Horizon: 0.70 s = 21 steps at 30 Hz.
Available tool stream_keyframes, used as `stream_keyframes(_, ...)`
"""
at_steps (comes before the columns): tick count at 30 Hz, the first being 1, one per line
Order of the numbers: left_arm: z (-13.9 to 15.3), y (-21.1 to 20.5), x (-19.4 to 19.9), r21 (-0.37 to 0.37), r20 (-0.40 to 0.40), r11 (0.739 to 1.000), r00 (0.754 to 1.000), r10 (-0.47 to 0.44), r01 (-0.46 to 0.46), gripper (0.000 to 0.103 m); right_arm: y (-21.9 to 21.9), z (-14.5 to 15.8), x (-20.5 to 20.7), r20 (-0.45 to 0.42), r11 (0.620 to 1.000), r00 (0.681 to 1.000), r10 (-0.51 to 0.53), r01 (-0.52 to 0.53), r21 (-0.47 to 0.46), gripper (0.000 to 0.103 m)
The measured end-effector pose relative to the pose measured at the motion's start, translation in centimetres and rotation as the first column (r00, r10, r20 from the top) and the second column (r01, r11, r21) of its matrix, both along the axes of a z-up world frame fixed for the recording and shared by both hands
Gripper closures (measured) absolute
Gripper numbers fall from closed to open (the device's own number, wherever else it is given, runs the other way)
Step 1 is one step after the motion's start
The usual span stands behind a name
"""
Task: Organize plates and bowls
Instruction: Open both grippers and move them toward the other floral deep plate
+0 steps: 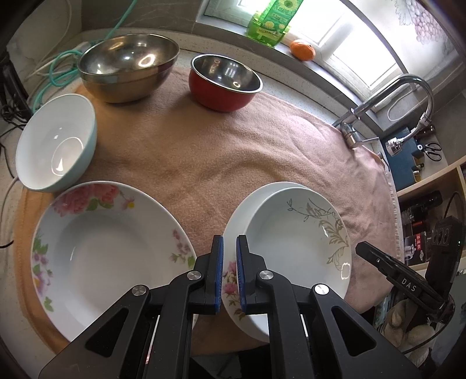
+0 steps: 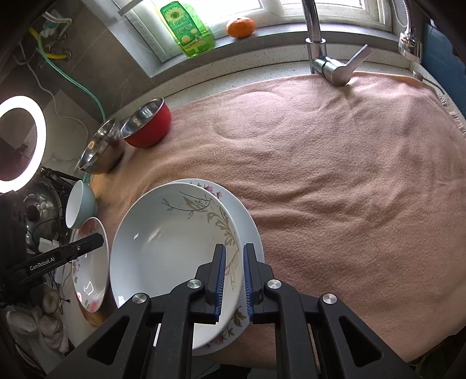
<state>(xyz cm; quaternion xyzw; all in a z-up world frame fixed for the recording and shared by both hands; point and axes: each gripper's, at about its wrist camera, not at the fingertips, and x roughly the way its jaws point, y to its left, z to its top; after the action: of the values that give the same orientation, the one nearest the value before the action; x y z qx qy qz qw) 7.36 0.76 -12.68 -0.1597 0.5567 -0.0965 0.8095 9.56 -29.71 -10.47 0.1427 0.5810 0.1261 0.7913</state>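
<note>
White plates [image 2: 174, 247] stacked at the towel's [image 2: 349, 175] near edge; both grippers, left [image 1: 229, 274] and right [image 2: 234, 280], pinch opposite rims.

A home kitchen: a speckled stone counter [image 2: 204, 90] runs under a sunlit window [image 2: 209, 11], with a chrome swivel faucet [image 2: 329, 62] at its back edge. On the windowsill [image 2: 262, 36] stand a green dish-soap bottle [image 2: 186, 29] and an orange [image 2: 240, 27]. Steel mixing bowls [image 1: 128, 70] and flowered china plates [image 1: 110, 247] sit on a pink towel [image 2: 335, 175] spread over the counter.
</note>
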Motion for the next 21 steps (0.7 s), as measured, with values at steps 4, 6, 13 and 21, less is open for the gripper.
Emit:
stream_keyframes(4,0.8,1.6,-0.8,-0.011,0.022,0.999,0.999,0.043,-0.043,0.095,0.6,0.9,0.0,0.026,1.000,0.999,0.022,-0.022,0.005,0.092)
stream_keyframes(6,0.9,2.6,-1.4,-0.023,0.027,0.997,0.997,0.076,-0.076,0.095,1.2,1.2,0.1,0.033,0.999,0.998,0.044,-0.044,0.007,0.091)
stream_keyframes(13,1.1,6.7,-4.1,-0.050,0.037,0.978,0.978,0.204,-0.202,0.095,3.7,2.0,0.0,0.064,0.993,0.991,0.116,-0.117,0.005,0.091)
stream_keyframes(21,0.6,11.4,-8.0,-0.098,0.032,0.928,0.931,0.364,-0.359,0.095,6.9,2.6,0.1,0.110,0.981,0.979,0.174,-0.182,0.065,0.091)
